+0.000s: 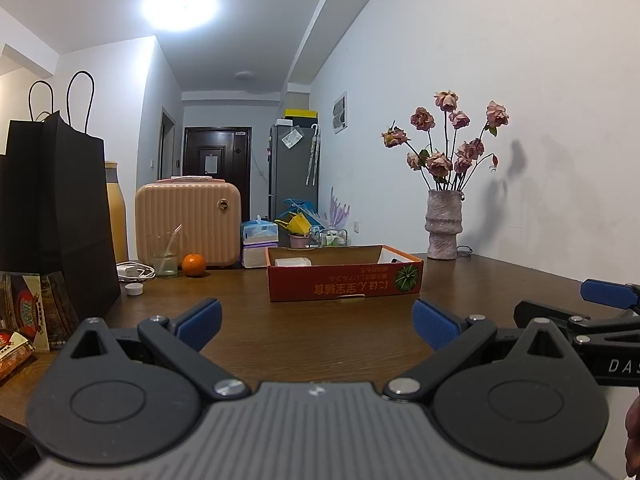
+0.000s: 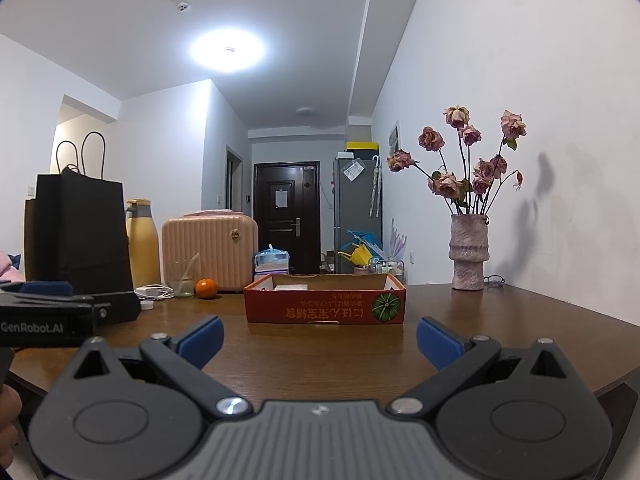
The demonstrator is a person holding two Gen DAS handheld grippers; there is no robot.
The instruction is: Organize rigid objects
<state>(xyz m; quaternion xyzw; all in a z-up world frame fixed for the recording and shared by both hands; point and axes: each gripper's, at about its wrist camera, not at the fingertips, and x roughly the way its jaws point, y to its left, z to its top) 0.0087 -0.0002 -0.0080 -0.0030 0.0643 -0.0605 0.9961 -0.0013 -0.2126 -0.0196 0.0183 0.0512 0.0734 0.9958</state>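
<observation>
A shallow red cardboard box (image 1: 344, 282) (image 2: 324, 307) with a pumpkin print stands mid-table, a white flat item (image 1: 293, 262) inside it. An orange (image 1: 193, 265) (image 2: 206, 288), a glass with a straw (image 1: 164, 258) (image 2: 183, 278), a white charger with cable (image 1: 135, 270) (image 2: 154, 291) and a small white cap (image 1: 134, 289) (image 2: 146, 305) lie left of the box. My left gripper (image 1: 316, 322) is open over bare table, short of the box. My right gripper (image 2: 319, 340) is open too, nothing between its blue pads. Each gripper shows at the edge of the other's view.
A black paper bag (image 1: 60, 216) (image 2: 80, 232), a yellow bottle (image 2: 142, 240), a peach case (image 1: 188, 224) (image 2: 210, 252) and snack packs (image 1: 24, 320) crowd the left. A vase of dried roses (image 1: 442, 224) (image 2: 469, 252) stands by the right wall. Brown table (image 1: 320, 344) lies before the box.
</observation>
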